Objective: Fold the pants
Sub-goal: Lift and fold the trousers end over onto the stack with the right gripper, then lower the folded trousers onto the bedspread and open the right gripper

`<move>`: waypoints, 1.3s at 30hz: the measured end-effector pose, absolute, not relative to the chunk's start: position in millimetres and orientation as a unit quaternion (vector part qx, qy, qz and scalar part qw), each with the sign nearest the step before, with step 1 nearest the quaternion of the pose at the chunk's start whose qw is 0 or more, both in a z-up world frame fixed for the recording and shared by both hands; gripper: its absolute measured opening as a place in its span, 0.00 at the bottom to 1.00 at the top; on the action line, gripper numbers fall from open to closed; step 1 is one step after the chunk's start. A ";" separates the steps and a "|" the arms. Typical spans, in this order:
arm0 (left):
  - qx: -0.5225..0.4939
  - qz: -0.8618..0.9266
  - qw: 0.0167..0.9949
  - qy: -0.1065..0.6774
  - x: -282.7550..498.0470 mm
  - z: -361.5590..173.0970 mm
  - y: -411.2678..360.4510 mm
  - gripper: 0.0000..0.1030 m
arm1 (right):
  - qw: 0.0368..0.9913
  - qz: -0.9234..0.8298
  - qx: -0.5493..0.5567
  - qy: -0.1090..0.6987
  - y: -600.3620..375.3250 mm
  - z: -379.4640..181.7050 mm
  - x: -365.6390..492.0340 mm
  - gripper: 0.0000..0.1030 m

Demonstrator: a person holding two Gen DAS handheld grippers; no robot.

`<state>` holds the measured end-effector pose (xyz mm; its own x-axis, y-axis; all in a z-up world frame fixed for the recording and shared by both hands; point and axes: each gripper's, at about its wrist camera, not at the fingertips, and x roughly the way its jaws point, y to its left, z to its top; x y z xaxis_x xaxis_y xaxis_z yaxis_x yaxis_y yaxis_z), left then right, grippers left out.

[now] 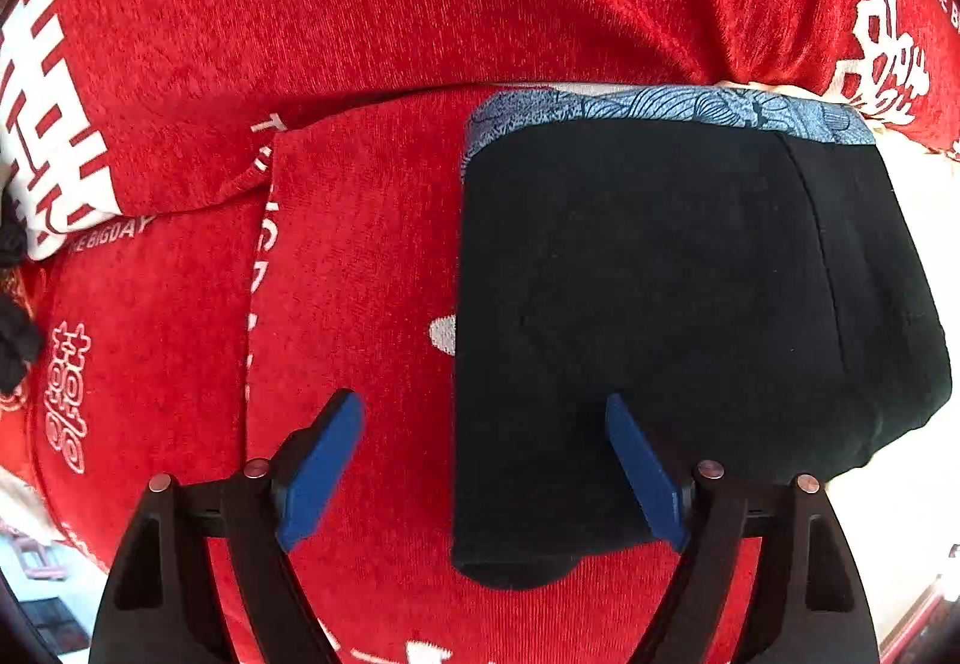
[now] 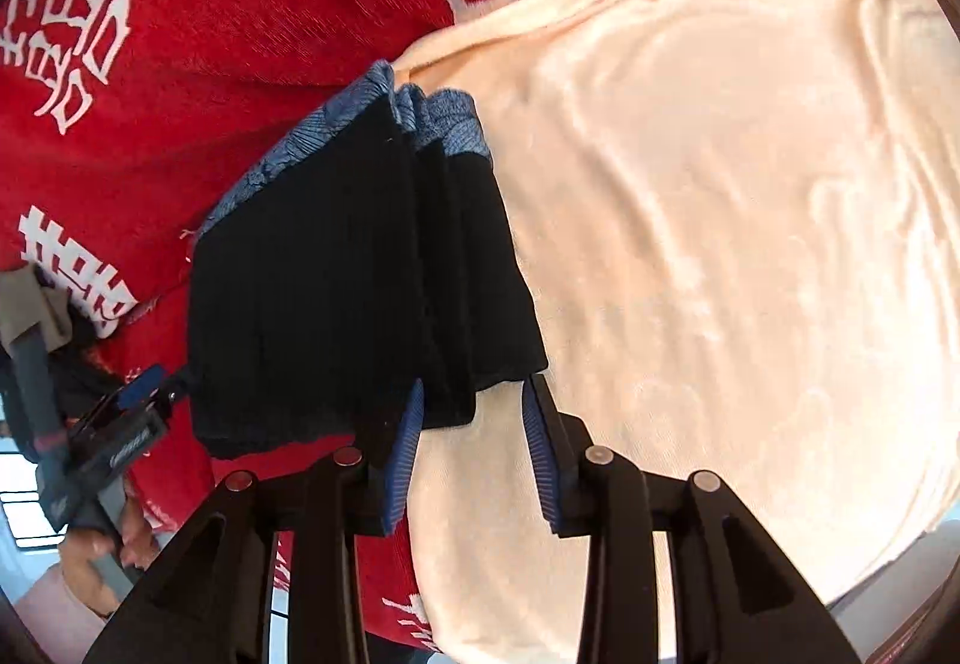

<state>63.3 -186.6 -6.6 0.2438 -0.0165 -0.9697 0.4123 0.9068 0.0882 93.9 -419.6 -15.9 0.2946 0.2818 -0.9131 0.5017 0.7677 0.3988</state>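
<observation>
The folded black pants with a blue patterned waistband (image 1: 678, 304) lie on a red blanket with white signs (image 1: 360, 34), partly on a cream cloth (image 2: 750, 214). The left gripper (image 1: 486, 475) stands wide over their edge, holding nothing. The right gripper (image 2: 471, 451) is a bit apart by their corner, maybe just touching.

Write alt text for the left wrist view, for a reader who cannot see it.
Folded black pants with a blue patterned waistband lie on a red blanket printed with white characters. The left tongs hang open above the pants' near edge, touching nothing; one blue pad is over the pants, the other over the blanket.
</observation>
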 end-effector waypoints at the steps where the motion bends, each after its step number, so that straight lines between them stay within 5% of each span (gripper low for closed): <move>1: 0.167 -0.139 0.771 0.599 58.4 -7.1 -185.8 0.82 | 0.740 -0.069 0.330 0.582 -415.0 -10.6 95.3 0.36; 8: 0.139 -0.125 0.799 0.572 101.5 18.8 -180.9 0.82 | 0.769 -0.025 0.256 0.585 -385.2 -3.2 165.2 0.36; 14: 0.090 -0.080 0.780 0.614 160.0 -24.4 -174.9 0.82 | 0.765 -0.021 0.257 0.590 -388.1 -15.3 201.5 0.36; 30: 0.152 -0.099 0.772 0.610 128.4 -17.1 -178.7 0.82 | 0.757 -0.036 0.223 0.613 -378.3 -39.3 160.6 0.36; 35: 0.155 -0.101 0.769 0.612 122.2 -13.9 -181.0 0.82 | 0.750 -0.042 0.245 0.613 -381.1 -29.5 147.9 0.56; 39: 0.159 -0.101 0.768 0.612 119.0 -13.7 -181.5 0.82 | 0.747 -0.057 0.245 0.615 -381.9 -24.8 136.3 0.58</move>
